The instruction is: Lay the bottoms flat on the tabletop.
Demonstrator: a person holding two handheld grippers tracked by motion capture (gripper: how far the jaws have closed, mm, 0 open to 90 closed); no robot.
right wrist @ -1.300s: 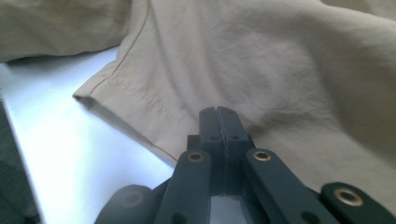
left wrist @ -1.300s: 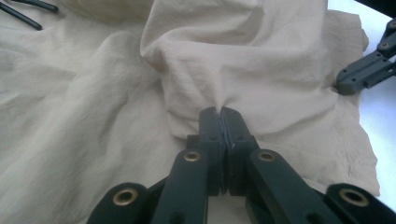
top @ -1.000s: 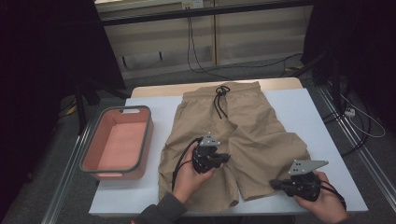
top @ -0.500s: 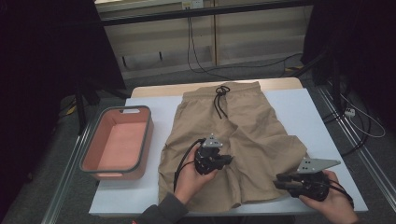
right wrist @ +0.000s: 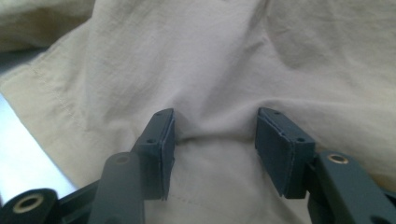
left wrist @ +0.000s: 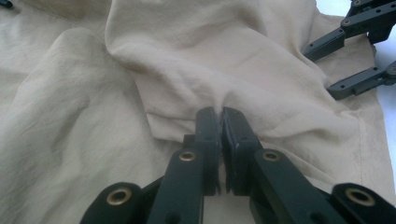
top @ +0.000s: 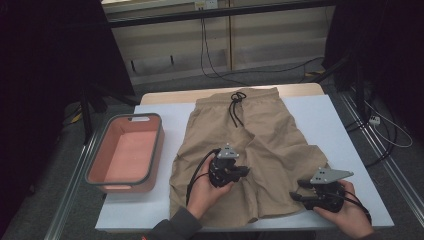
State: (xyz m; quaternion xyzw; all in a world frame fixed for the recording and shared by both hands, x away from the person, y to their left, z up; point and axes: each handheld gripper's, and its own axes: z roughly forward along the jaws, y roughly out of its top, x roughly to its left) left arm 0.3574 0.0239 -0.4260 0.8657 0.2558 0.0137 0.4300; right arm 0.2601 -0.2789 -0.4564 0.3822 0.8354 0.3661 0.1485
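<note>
Where the tan shorts [top: 250, 150] lie flat across the white table [top: 340, 125], waistband and black drawstring [top: 236, 107] at the far edge, the left gripper [left wrist: 219, 116] is clamped on a pinched fold of cloth at the middle of the near hem. The right gripper [right wrist: 215, 135] sits at the right leg's hem corner; its jaws have just been opening and stand apart, cloth lying loose between the pads. A pink bin [top: 125, 152] rests left of the shorts.
</note>
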